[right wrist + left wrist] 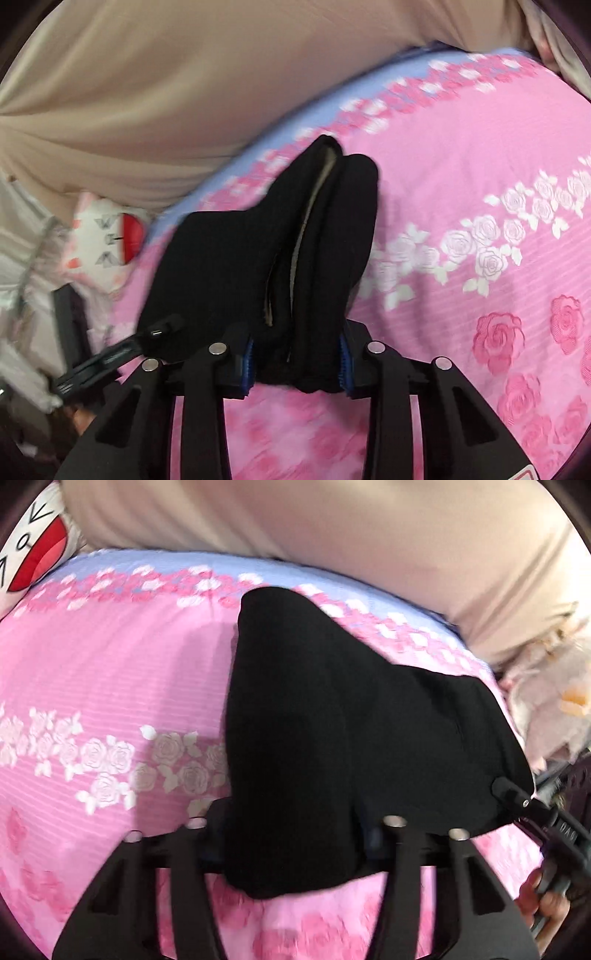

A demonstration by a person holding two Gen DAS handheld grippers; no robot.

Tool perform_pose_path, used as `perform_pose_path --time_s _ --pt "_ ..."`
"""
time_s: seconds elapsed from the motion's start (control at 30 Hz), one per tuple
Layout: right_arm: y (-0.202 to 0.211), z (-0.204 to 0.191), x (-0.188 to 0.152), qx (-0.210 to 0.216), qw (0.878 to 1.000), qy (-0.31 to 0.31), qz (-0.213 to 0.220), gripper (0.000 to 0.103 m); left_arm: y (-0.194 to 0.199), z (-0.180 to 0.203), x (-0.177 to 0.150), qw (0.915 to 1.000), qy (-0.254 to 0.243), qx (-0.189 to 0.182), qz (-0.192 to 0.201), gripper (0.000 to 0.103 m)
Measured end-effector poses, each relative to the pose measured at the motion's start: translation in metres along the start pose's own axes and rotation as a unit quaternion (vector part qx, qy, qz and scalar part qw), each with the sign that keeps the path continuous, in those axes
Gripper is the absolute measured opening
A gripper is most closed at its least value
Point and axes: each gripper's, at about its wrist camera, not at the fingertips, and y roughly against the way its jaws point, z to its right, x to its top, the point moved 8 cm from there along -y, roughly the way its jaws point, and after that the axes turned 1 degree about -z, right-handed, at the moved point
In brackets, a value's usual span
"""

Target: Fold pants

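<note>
Black pants lie bunched in a thick fold on a pink rose-print bedsheet. In the left wrist view my left gripper is closed around the near end of the bundle, and the cloth fills the gap and hides its pads. My right gripper bites the pants' right corner there. In the right wrist view my right gripper pinches the folded pants between its blue pads. A pale lining shows in the fold. My left gripper holds the cloth's left corner.
Beige bedding is heaped along the far side of the bed. A white cushion with a red mouth print lies at the back left, and pale floral fabric at the right. A person's hand holds the right gripper's handle.
</note>
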Motion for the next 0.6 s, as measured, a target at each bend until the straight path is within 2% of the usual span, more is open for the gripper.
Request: perform_pose_path --time_s 0.07,0.13,0.17,0.2,0.23,0.27,0.33,0.37,0.4,0.43,0.47,0.5,0.53,0.6 --pt "0.022 -0.007 -0.012 0.001 1.000 0.015 -0.001 0.032 0.012 0.007 -0.010 0.9996 -0.003 -0.020 -0.019 0.043" --pt "0.041 0.005 -0.031 0.002 1.000 0.001 -0.008 0.033 0.024 0.016 -0.032 0.9979 -0.012 -0.046 -0.044 0.044" --pt "0.047 0.022 -0.044 -0.011 1.000 -0.008 -0.019 0.037 0.029 0.021 -0.043 0.9971 -0.021 -0.053 -0.050 0.048" --pt "0.044 0.036 -0.053 -0.031 0.999 -0.008 -0.031 0.045 0.032 0.024 -0.053 0.9968 -0.025 -0.054 -0.053 0.058" --pt "0.042 0.054 -0.060 -0.070 0.997 -0.008 -0.041 0.047 0.034 0.026 -0.066 0.9971 -0.027 -0.047 -0.054 0.063" --pt "0.044 0.071 -0.067 -0.101 0.994 -0.013 -0.041 0.057 0.035 0.025 -0.075 0.9978 -0.029 -0.029 -0.052 0.069" --pt "0.067 0.076 -0.063 -0.081 0.995 -0.049 0.006 0.060 0.048 0.021 -0.082 0.9982 -0.050 0.025 -0.024 0.068" --pt "0.082 0.071 -0.054 -0.094 0.994 -0.048 0.040 0.057 0.059 0.018 -0.079 0.9970 -0.061 0.047 -0.003 0.068" --pt "0.098 0.054 -0.038 -0.118 0.990 -0.006 0.076 0.046 0.072 0.015 -0.071 0.9948 -0.068 0.072 0.022 0.071" --pt "0.104 0.035 -0.028 -0.127 0.987 0.033 0.090 0.036 0.087 0.012 -0.060 0.9915 -0.072 0.095 0.053 0.076" --pt "0.105 0.008 -0.014 -0.123 0.985 0.072 0.098 0.016 0.101 0.012 -0.048 0.9876 -0.074 0.112 0.082 0.088" --pt "0.099 -0.008 -0.006 -0.106 0.986 0.091 0.093 0.008 0.110 0.014 -0.039 0.9844 -0.074 0.121 0.104 0.094" --pt "0.086 -0.025 0.001 -0.085 0.987 0.114 0.080 0.006 0.116 0.020 -0.026 0.9806 -0.074 0.130 0.127 0.094" --pt "0.040 -0.047 0.013 -0.070 0.986 0.146 0.044 0.005 0.109 0.033 -0.012 0.9794 -0.085 0.128 0.131 0.094"
